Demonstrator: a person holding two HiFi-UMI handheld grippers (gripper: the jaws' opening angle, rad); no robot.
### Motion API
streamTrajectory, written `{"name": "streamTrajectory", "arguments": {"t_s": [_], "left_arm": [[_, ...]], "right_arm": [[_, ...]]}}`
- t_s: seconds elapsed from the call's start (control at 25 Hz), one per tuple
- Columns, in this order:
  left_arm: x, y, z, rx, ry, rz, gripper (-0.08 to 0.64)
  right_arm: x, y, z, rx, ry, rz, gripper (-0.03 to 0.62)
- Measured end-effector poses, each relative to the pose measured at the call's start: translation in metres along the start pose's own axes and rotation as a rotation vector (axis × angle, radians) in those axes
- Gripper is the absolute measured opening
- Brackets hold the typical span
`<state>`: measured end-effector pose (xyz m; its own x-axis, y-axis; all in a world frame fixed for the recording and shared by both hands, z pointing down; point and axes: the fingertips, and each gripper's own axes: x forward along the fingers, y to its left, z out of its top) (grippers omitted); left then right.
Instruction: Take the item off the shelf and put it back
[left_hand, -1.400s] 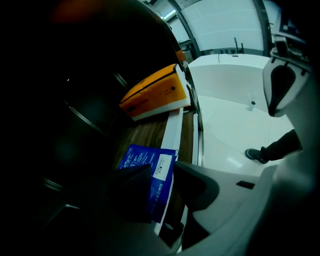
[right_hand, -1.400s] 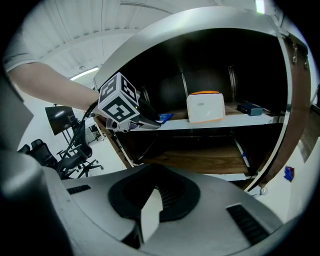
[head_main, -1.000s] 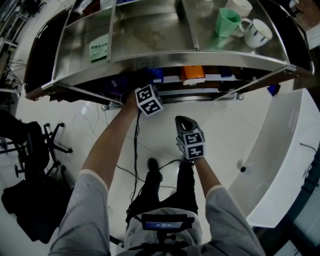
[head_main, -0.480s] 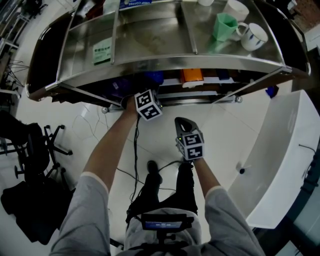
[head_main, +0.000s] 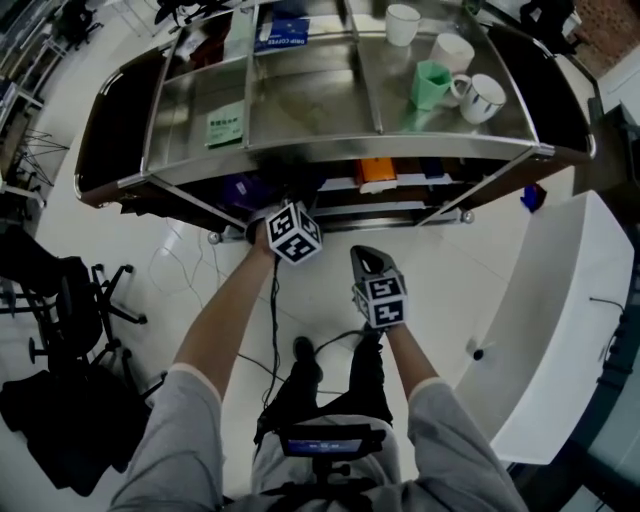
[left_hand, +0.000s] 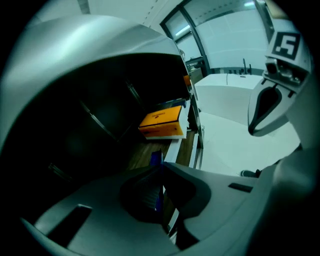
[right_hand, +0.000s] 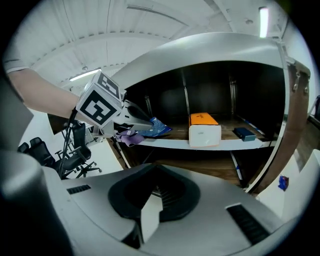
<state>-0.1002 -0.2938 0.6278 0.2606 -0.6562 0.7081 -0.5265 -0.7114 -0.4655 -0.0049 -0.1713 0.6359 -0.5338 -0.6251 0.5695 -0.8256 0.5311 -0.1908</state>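
Note:
On the lower shelf board (right_hand: 220, 145) a flat blue packet (right_hand: 159, 128) lies next to a purple bundle (right_hand: 127, 138). My left gripper (right_hand: 148, 121) reaches in under the steel top shelf (head_main: 330, 148) and is shut on the blue packet's edge (left_hand: 157, 159). In the head view only the left gripper's marker cube (head_main: 293, 232) shows; its tips are hidden under the shelf. My right gripper (right_hand: 150, 216) hangs back from the shelf, over the floor, shut with nothing in it. Its marker cube (head_main: 381, 293) sits right of the left arm.
An orange and white box (right_hand: 204, 129) and a small dark blue box (right_hand: 246, 133) stand further right on the same board. A green mug (head_main: 430, 83) and white cups (head_main: 480, 96) sit on the top shelf. A white counter (head_main: 560, 320) is on the right, office chairs (head_main: 70, 300) on the left.
The head view has tilted up, so more of the top shelf and its cups shows. Both grippers stay in about the same places at the shelf's front.

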Motion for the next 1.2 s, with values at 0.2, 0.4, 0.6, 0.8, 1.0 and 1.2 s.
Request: {"name": "streamTrajectory", "arguments": {"t_s": [0.2,0.4,0.6,0.8,1.0,1.2], "left_arm": [[-0.051,0.003,0.013,-0.136,-0.06,0.017,0.008],[-0.109,0.01,0.022,-0.274,-0.124,0.053,0.008],[-0.164,0.01,0.021,-0.375,-0.194,0.084,0.008],[-0.212,0.002,0.012,-0.501,-0.24,0.112,0.008],[-0.258,-0.007,-0.005,-0.631,-0.288,0.144,0.008],[-0.292,-0.013,-0.026,-0.706,-0.314,0.183,0.008]], "right_arm": [[-0.028,0.008,0.018,-0.017,-0.02,-0.012,0.009],[-0.054,0.011,0.029,-0.049,-0.039,-0.039,0.009],[-0.082,0.022,0.041,-0.068,-0.053,-0.044,0.009],[-0.108,0.025,0.05,-0.065,-0.087,-0.055,0.009],[-0.135,0.034,0.056,-0.077,-0.113,-0.061,0.009],[-0.157,0.041,0.059,-0.082,-0.134,-0.051,0.009]]}}
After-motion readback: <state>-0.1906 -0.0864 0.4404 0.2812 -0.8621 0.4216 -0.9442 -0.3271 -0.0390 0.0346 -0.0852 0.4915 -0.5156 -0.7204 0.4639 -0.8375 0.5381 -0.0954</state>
